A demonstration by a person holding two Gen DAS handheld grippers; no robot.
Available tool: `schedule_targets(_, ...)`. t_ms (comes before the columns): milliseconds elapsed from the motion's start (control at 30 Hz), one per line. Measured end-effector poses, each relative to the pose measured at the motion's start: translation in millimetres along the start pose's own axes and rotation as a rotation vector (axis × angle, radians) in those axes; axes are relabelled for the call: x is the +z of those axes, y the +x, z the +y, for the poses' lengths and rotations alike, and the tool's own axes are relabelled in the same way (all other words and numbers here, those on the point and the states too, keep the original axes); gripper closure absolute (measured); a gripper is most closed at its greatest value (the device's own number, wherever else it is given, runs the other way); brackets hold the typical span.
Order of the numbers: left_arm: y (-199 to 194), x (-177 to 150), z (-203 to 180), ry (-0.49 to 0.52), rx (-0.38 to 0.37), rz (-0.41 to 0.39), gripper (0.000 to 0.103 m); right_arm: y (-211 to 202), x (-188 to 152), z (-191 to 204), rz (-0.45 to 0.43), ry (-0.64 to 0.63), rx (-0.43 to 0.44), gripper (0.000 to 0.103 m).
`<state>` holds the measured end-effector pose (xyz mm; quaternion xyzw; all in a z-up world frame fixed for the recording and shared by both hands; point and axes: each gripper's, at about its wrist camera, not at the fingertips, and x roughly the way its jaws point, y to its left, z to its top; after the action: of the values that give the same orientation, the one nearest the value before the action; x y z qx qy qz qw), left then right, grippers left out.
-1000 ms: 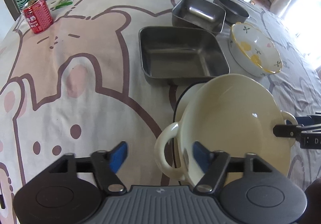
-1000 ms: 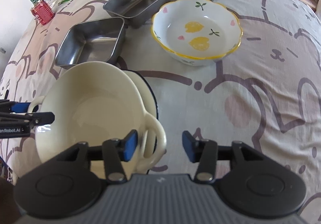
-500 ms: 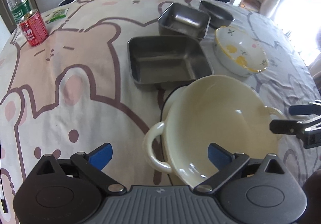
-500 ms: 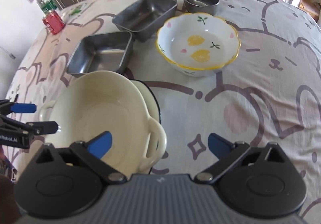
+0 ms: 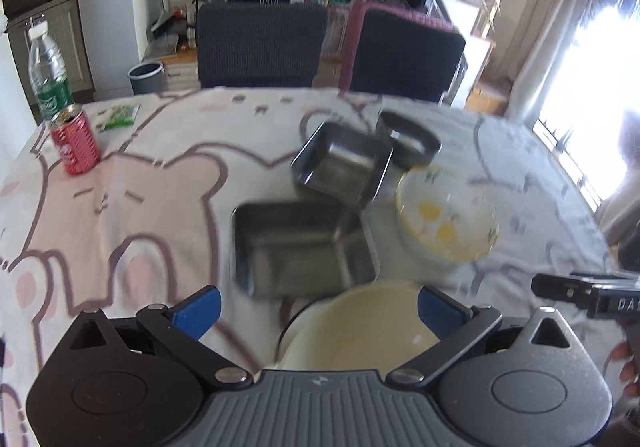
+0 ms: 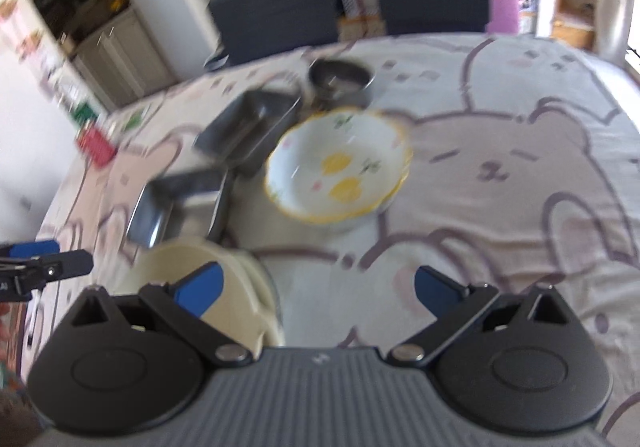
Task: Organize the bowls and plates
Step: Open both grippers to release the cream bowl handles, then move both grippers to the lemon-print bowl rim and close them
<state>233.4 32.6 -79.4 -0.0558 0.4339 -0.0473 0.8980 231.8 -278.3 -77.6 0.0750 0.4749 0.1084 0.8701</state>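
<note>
Both tools, left (image 5: 318, 305) and right (image 6: 318, 289), now spread, released cream bowl (image 5: 360, 323); lifted.

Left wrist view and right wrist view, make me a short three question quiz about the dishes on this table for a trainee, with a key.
1. True or false: the cream bowl is clamped in the left tongs.
2. Multiple choice: the red can stands closest to A) the water bottle, B) the lemon bowl, C) the round metal bowl.
3. Fill in: the dish directly beyond the cream bowl in the left wrist view is the ____ metal tray.

Key: 1 false, both the left and the right tongs are open and grip nothing, having just been opening. 2 A. 3 square.
</note>
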Motion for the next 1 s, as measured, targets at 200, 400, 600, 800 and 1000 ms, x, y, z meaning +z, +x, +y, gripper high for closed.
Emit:
schedule_targets(200,21,16,-36,0.016,-0.038,-0.038,0.000,1,12,-22,-0.064,0.105,-0.053,0.000)
schedule_targets(400,46,29,-64,0.004,-0.076,-0.084,0.002,12,24,-45,-0.148,0.197,-0.104,0.000)
schedule_targets(600,73,43,-70,-0.034,-0.116,-0.077,0.026,34,36,-68,-0.143,0.319,-0.128,0.003)
schedule_targets(800,103,46,-64,-0.068,-0.127,-0.009,0.046,66,45,-76,-0.077,0.409,-0.085,0.039)
schedule_targets(1000,124,45,-60,-0.073,-0.107,0.044,0.047,93,49,-70,0.012,0.386,-0.076,0.060)
